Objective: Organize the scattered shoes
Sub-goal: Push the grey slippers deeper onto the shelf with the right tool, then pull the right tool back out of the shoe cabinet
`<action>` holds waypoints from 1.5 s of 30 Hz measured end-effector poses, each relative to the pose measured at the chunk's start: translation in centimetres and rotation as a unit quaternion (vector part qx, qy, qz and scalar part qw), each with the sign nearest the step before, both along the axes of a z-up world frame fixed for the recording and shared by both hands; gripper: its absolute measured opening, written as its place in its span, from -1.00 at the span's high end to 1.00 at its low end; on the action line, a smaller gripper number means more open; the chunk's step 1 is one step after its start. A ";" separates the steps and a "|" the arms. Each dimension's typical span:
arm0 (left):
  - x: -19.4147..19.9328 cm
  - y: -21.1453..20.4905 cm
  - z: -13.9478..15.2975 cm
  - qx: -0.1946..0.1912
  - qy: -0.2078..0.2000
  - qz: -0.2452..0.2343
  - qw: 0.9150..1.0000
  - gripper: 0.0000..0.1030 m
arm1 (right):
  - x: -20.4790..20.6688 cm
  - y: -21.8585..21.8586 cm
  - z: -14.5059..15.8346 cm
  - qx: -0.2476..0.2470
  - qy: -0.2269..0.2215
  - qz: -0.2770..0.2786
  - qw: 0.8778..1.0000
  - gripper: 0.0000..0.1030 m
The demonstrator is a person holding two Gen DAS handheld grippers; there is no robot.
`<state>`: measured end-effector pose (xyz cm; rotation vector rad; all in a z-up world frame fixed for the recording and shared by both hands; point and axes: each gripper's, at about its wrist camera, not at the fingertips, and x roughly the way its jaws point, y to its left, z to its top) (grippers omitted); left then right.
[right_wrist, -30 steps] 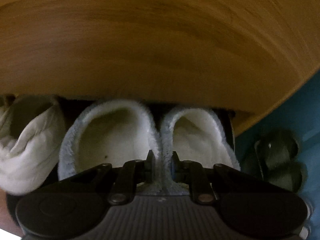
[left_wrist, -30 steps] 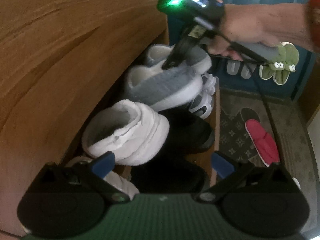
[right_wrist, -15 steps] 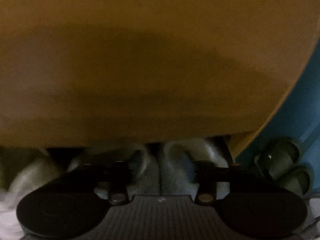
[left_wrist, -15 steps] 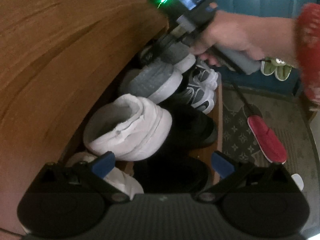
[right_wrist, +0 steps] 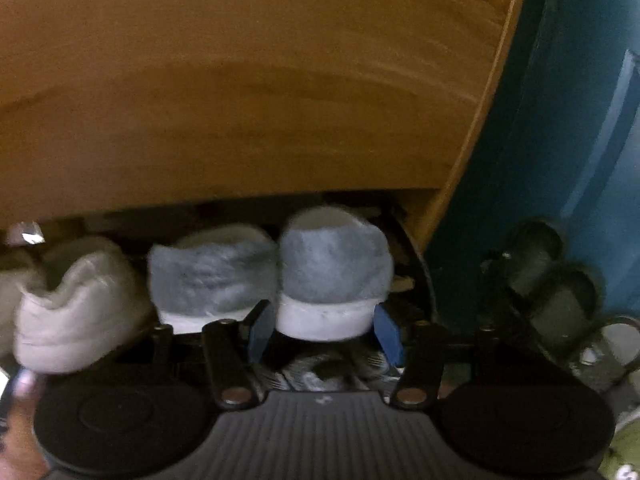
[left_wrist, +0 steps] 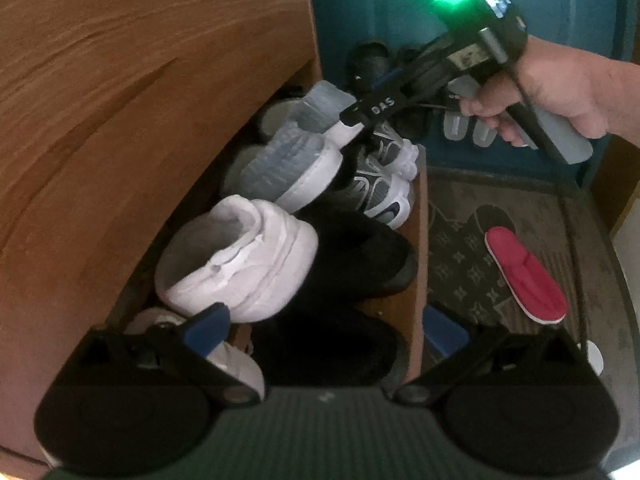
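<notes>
Two grey-blue fuzzy slippers (left_wrist: 288, 160) with white soles lie side by side on the low wooden shelf (left_wrist: 414, 240), heels outward. My right gripper (right_wrist: 322, 334) is open just in front of the right slipper's heel (right_wrist: 332, 264). Its blue pads (right_wrist: 258, 334) flank the heel and do not press on it. The other slipper (right_wrist: 212, 272) lies to its left. In the left wrist view a hand holds the right gripper (left_wrist: 360, 114) at the slippers' heels. My left gripper (left_wrist: 326, 332) hangs open over the near shoes, nothing between its pads.
A white high-top shoe (left_wrist: 240, 256), black shoes (left_wrist: 360, 256) and grey-white sneakers (left_wrist: 380, 188) crowd the shelf under the wooden cabinet (left_wrist: 120, 80). A red slipper (left_wrist: 524, 276) lies on the patterned mat. Dark slippers (right_wrist: 552, 276) stand against the blue door.
My right gripper was shut on the two slippers' inner edges; it has opened, let them go on the shelf and drawn back. My left gripper has barely moved.
</notes>
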<state>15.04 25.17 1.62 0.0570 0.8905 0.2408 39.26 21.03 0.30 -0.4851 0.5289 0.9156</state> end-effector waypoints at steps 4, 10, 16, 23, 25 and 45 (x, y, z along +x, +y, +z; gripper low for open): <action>-0.1 0.0 0.1 0.004 -0.001 0.001 1.000 -0.99 | 0.2 -0.2 -0.6 0.006 0.015 -0.032 0.999 -0.06; 0.2 -0.2 -0.3 0.003 0.005 -0.005 1.000 -0.99 | 1.7 -0.8 -3.1 -0.005 0.017 -0.083 0.996 -0.06; 0.3 -0.3 -0.5 0.002 0.006 -0.010 1.000 -0.99 | 3.0 -1.0 -3.4 0.014 0.027 -0.111 0.993 -0.06; 0.4 -0.6 -0.7 0.002 0.009 -0.012 1.000 -0.99 | 3.0 0.9 -3.8 -0.002 0.019 -0.106 0.994 -0.06; 0.4 -0.7 -0.8 0.004 0.010 -0.015 1.000 -0.99 | 2.8 0.8 -3.7 0.009 0.025 -0.115 0.993 -0.06; 0.0 -1.2 -0.5 0.005 0.011 -0.012 1.000 -0.99 | -0.6 1.0 -5.6 0.042 0.093 -0.109 0.989 -0.06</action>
